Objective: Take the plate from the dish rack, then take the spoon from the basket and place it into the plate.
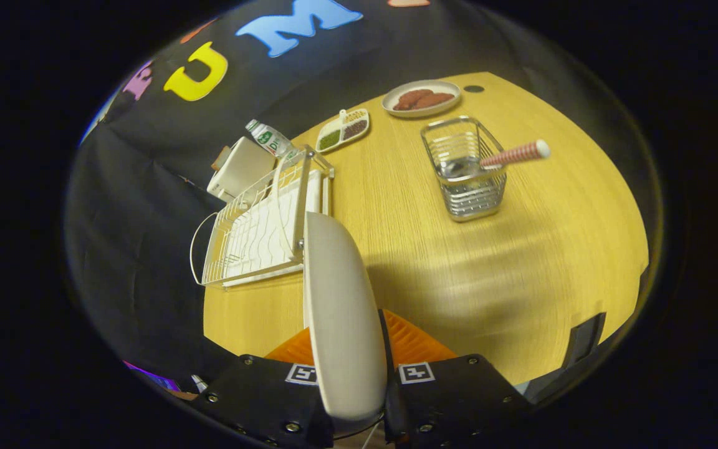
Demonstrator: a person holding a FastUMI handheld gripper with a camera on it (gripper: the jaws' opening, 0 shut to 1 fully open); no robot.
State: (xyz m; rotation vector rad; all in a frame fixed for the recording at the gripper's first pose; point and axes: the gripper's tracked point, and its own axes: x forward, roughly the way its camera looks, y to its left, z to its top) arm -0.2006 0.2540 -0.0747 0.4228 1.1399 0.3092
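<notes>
A white plate (341, 312) stands on edge between my two fingers, and my gripper (349, 349) is shut on it above the wooden table (434, 262). The plate's upper rim reaches up to the near corner of the white wire dish rack (259, 231), which lies beyond and left of the fingers. Farther off to the right stands a wire basket (466, 169). A spoon (508, 156) with a red-and-white striped handle leans out of the basket to the right, its bowl down inside.
At the table's far side sit a plate of brown food (421, 98) and a small divided tray (343, 130) with green and dark fillings. A white box (239, 167) and a bottle (270, 138) stand behind the rack. The table's edge runs close on the right.
</notes>
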